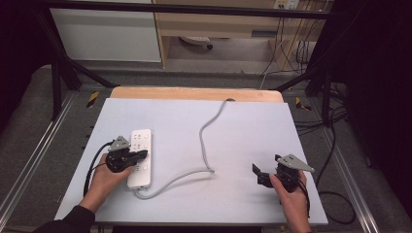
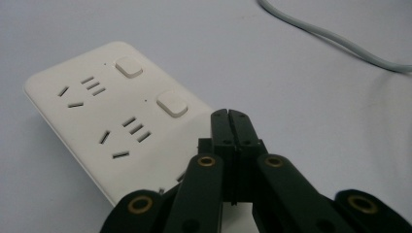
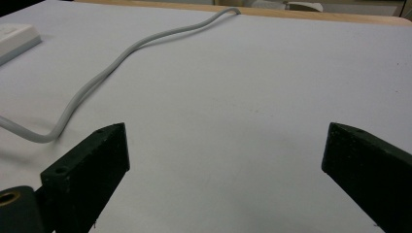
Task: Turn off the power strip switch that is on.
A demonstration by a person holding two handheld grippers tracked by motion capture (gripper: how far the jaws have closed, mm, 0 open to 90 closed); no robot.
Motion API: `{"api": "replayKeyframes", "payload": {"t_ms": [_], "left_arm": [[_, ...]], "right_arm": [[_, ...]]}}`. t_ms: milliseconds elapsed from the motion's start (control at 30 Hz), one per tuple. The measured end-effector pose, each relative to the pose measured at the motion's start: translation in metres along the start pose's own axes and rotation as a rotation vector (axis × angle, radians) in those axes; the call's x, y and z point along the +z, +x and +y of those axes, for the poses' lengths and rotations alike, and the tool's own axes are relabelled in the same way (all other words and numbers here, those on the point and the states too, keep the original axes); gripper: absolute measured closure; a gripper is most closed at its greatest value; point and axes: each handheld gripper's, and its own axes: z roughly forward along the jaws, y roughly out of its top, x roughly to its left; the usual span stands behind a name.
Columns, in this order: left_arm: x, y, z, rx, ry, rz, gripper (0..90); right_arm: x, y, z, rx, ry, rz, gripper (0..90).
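The white table (image 1: pixel 243 145) sits over grey floor, a wooden shelf behind. On its left lies the power strip (image 1: pixel 140 158), its grey cord (image 1: pixel 206 145) curling to the far edge. The left gripper (image 2: pixel 228 116), jaws pressed together, hovers over the strip's switches. The right gripper (image 3: pixel 223 160) is spread wide over bare table.

Grey carpet floor (image 1: pixel 29 111), wooden cabinet (image 1: pixel 218 24)

Power strip (image 2: pixel 121 121) near end hidden behind left gripper (image 2: pixel 230 114); cable (image 3: pixel 97 77) cut off.
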Motion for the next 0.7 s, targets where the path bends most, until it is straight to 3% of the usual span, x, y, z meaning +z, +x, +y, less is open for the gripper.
{"api": "replayKeyframes", "payload": {"t_ms": [700], "left_arm": [[-0.0001, 0.0009, 0.0003, -0.003, -0.002, -0.004, 90.0]], "right_arm": [[0.0003, -0.0003, 0.0000, 0.000, 0.000, 0.000, 3.7]]}}
